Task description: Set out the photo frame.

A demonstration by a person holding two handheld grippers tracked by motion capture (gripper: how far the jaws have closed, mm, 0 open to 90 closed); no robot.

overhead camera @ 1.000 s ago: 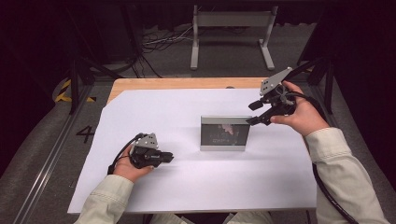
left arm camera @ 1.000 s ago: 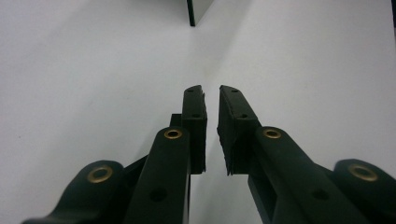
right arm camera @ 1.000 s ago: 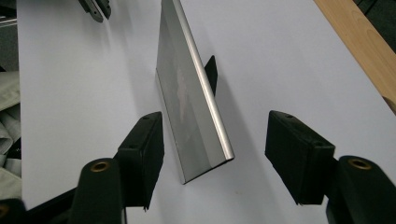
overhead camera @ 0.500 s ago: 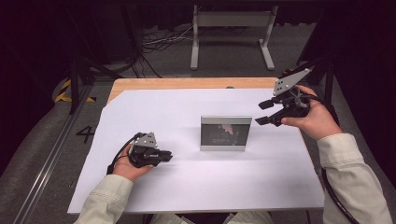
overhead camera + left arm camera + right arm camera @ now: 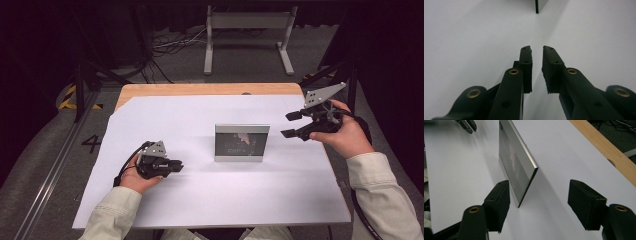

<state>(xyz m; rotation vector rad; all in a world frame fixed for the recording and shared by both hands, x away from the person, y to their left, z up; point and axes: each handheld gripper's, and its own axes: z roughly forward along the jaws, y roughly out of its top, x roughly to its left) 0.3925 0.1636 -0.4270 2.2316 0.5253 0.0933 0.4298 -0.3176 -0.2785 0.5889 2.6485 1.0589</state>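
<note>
Hovering off to the side of the picture frame (image 5: 242,142), the right hand-held gripper (image 5: 295,125) is sitting spread wide with nothing between its jaws, lifted a bit above the white surface (image 5: 200,200). The frame is standing upright near the middle of that surface, glass side facing the person, well apart from both hands.

If the plan is to grab the frame, I'm thinking the trick is lining up on its thin right edge. In the right gripper view the metal edge of the frame (image 5: 520,170) is running away from the camera, and it's sitting closer to the left jaw than the right one. So I'd be shifting over until the edge is centred in the gap, then closing gently, because a standing frame like that is probably tipping easily if one jaw nudges it first.

The left hand-held gripper (image 5: 175,165) is resting low on the surface, jaws nearly together with only a thin slit left and nothing in it. Looks like it's just idling.

Hard to make out: the photo behind the glass is dark and blurry, and whatever is propping the frame up at the back is hidden. In the left gripper view only a dark corner of the frame (image 5: 539,5) is peeking in at the top.
</note>
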